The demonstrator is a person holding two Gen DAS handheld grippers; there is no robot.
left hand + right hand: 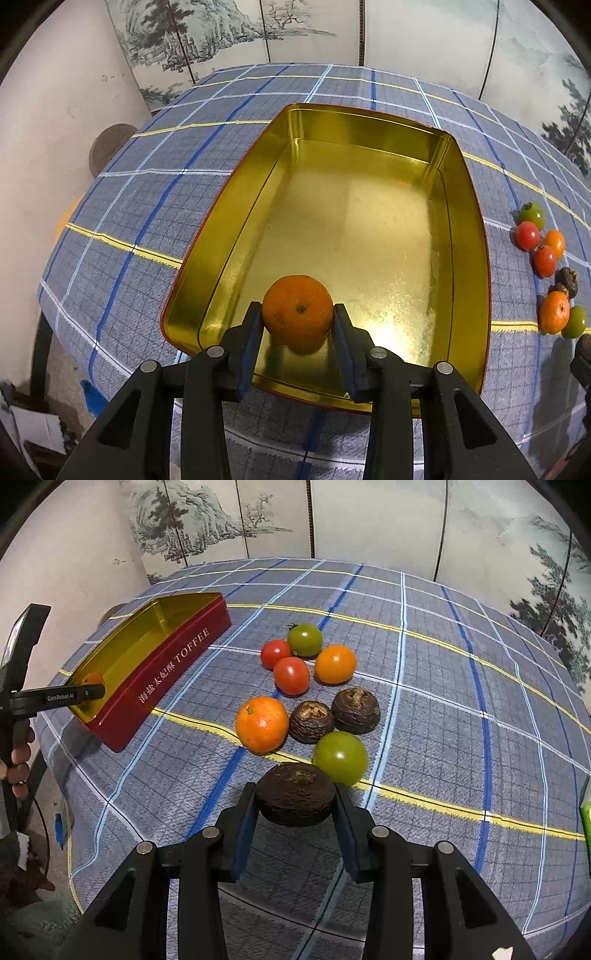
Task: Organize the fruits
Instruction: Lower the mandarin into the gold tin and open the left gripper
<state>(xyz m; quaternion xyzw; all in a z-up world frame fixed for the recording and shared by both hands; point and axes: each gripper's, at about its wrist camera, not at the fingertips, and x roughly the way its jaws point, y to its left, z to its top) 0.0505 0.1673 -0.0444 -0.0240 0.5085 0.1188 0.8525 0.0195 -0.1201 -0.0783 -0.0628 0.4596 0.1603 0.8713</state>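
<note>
**Both grippers on fruit: orange over the tin, dark fruit at the pile**

Edges and room: in your left wrist view the gold tin [461, 236] fills the centre of the frame, its floor bare apart from the orange, near rim just ahead of your fingers. Checked tablecloth [147, 206] runs free to the left of the tin up to the table edge at left frame. Rest of the fruit sits at the right edge of that frame, well apart from the tin. In the right wrist view the tin's red TOFFEE side [162, 672] is at upper left, and open cloth lies at right and lower centre. A painted folding screen [369, 520] backs the table.

Fingers: your left gripper [297, 314] has its fingers spread only to the width of the orange [297, 308], both pads against its sides, inside the tin's near-left corner; orange reflection shows on the floor below. Your right gripper [295, 794] is clamped the same way on a dark brown fruit [295, 794], pads touching both sides.

Pile, right wrist view centre: a green tomato [340, 757] just beside the gripped fruit, upper right of it; a second orange [262, 724], two more dark fruits [311, 722], [355, 710]; further up, two red tomatoes [291, 675], an orange tomato [335, 664], another green one [304, 639].
</note>
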